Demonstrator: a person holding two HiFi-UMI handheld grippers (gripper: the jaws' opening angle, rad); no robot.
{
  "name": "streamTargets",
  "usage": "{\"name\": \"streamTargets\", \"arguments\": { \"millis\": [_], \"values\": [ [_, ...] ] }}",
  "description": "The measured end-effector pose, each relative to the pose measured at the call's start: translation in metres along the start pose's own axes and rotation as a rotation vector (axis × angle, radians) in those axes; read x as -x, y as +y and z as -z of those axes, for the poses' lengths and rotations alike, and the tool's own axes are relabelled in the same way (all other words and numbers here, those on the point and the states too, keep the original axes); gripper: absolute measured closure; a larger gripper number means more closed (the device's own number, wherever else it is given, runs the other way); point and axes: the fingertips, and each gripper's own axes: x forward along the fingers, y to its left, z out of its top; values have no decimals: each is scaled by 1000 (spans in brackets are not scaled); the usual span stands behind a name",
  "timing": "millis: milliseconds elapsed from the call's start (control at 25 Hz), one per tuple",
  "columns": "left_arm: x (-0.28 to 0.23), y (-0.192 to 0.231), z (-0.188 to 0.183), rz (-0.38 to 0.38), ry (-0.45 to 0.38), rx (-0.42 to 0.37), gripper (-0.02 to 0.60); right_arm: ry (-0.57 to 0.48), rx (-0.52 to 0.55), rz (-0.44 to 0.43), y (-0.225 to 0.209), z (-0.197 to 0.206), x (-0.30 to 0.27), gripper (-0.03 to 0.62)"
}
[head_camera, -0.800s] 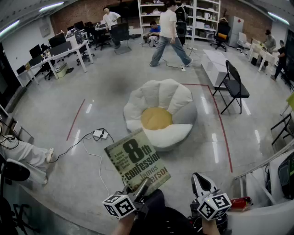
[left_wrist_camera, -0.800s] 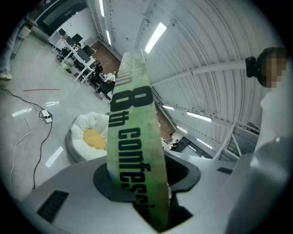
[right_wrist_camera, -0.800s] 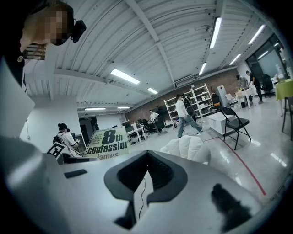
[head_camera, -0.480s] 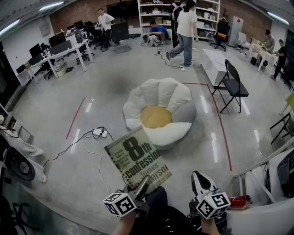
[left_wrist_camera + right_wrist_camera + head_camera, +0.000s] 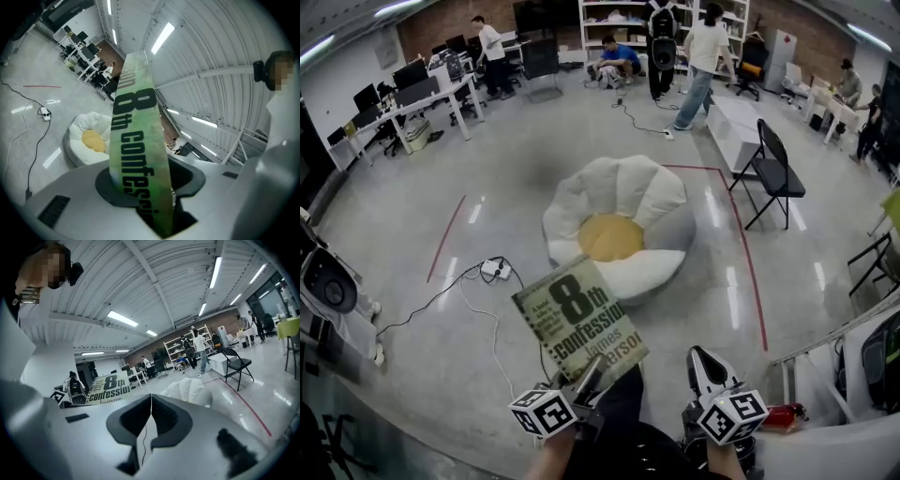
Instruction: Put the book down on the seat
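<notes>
The book was clamped by its lower edge in the left gripper, apart from the seat. The right gripper was closed, empty.

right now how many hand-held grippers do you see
2: the left hand-held gripper, bottom centre, shut on the book; the right hand-held gripper, bottom right, shut and empty.

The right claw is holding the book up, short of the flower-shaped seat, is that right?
No: the left claw holds the book up, short of the seat, as the left gripper view shows. The right claw is shut and empty.
</notes>
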Motion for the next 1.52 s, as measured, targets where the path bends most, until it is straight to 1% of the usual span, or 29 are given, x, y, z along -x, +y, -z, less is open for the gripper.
{"name": "streamTargets", "arguments": {
  "millis": [200, 360, 520, 640, 880, 1040, 1200, 1360, 1520],
  "values": [
    [-49, -1, -11, 7, 1, 8, 396, 18, -38, 12, -35, -13, -28, 580],
    [-89, 3, -19, 3, 15, 17, 397, 9, -39, 3, -61, -34, -55, 580],
    [-133, 5, -39, -1, 23, 17, 397, 2, -54, -4, -89, -53, -84, 580],
    [-164, 2, -55, 8, 21, 19, 397, 23, -50, -7, -105, -71, -108, 580],
    [-217, 4, -83, 16, 26, 18, 397, 33, -41, -49, -124, -103, -158, 580],
    [-245, 14, -98, 14, 25, 32, 397, 54, -57, -54, -137, -110, -183, 580],
    [-267, 24, -106, 17, 46, 39, 397, 23, -117, -57, -151, -119, -206, 580],
    [-292, 31, -109, 29, 62, 60, 397, 31, -99, -58, -165, -128, -230, 580],
    [-316, 34, -117, 53, 88, 54, 397, 65, -109, -61, -173, -128, -253, 580]
  ]
}}
